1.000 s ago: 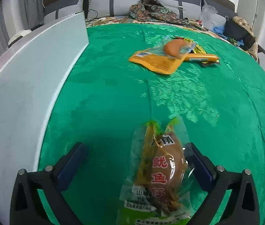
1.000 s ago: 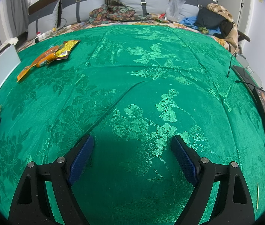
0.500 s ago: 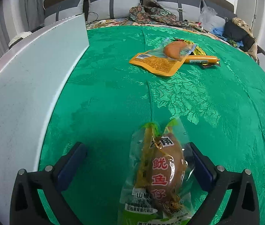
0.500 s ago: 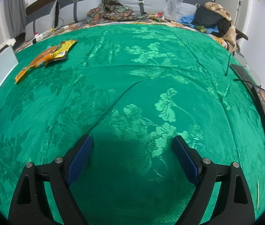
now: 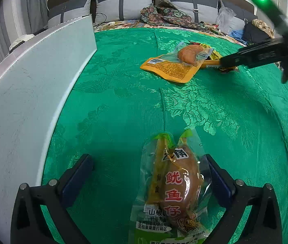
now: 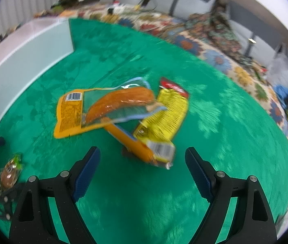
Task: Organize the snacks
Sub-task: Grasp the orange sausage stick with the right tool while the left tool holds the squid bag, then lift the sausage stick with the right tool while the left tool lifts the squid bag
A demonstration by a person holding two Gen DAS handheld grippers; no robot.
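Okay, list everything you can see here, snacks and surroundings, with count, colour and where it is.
Squid snack pack: one, clear with green trim, between the left gripper's fingers, touching only one.
Orange pouch: one, mid-cloth, topping the pile.
Sausage stick: one, orange, under the pouch.
Yellow packet: one, beside the pouch.
Cloth: one, green, under everything.
Board: one, pale grey, along the cloth's edge.
Left gripper: black, blue pads, open.
Right gripper: open, jaws closing, nothing between, near the pile.

Squid snack pack (image 5: 174, 185) lies on cloth (image 5: 119, 109) betw. left gripper (image 5: 148, 179) fingers, against the right one. Panel (image 5: 32, 85) stands along cloth's left edge. Farther back, right of centre: sausage pouch (image 6: 103, 107) overlaps stick sausage (image 6: 131, 142) and foil packet (image 6: 164, 120). Right gripper (image 6: 141, 174) hangs just before that heap.
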